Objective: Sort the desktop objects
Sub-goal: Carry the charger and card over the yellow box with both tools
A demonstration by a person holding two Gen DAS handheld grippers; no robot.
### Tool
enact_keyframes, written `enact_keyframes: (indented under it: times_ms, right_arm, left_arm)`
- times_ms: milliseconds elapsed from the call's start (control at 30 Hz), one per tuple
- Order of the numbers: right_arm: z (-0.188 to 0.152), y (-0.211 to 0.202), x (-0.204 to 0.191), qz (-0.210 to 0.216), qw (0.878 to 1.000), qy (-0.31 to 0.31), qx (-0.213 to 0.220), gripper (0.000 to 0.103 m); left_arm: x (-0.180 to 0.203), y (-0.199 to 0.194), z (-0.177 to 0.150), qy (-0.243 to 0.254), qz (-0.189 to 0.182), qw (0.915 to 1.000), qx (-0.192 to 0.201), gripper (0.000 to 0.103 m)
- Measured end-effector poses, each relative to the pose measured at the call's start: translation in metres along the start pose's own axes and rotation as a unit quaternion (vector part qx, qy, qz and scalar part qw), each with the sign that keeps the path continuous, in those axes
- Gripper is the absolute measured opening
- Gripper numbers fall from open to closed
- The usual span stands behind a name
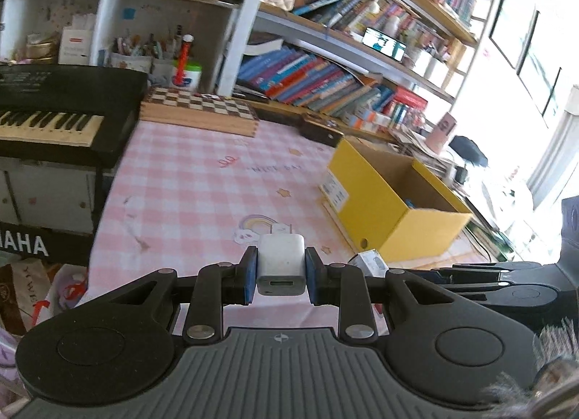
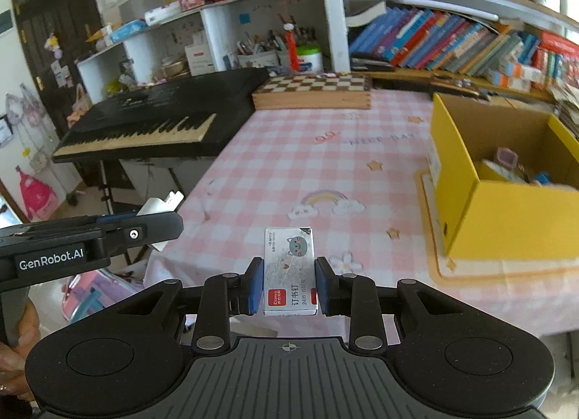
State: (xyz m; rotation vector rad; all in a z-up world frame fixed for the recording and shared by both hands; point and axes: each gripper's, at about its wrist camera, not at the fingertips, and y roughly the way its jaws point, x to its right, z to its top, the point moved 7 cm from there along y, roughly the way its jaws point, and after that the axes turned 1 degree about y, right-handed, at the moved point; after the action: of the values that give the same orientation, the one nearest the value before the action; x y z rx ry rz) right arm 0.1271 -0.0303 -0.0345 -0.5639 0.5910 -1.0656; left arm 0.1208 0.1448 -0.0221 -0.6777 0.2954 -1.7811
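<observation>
The left gripper (image 1: 281,270) is closed on a white charger (image 1: 280,263) and the right gripper (image 2: 288,283) on a staple box (image 2: 289,270), both above the checked tablecloth (image 2: 289,165), so either may slip before reaching the yellow box (image 2: 506,216).

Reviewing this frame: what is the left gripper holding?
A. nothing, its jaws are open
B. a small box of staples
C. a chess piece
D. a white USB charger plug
D: the left gripper is shut on a white charger plug with prongs pointing forward, while the staple box sits in the right gripper.
</observation>
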Motion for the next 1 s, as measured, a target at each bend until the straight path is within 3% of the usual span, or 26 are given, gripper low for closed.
enact_keyframes:
  times_ms: [433,1000]
  right_arm:
    - [-0.028,-0.028,0.025,-0.042,0.998,0.040,-0.002,0.029]
    - [-0.049,-0.062,0.092,-0.083,0.992,0.096,0.006,0.029]
  left_arm:
    - [0.040,0.008,-0.014,0.024,-0.053,0.9981,-0.023,0.024]
    - [0.121,0.043,-0.026,0.068,-0.112,0.9895,-0.061,0.024]
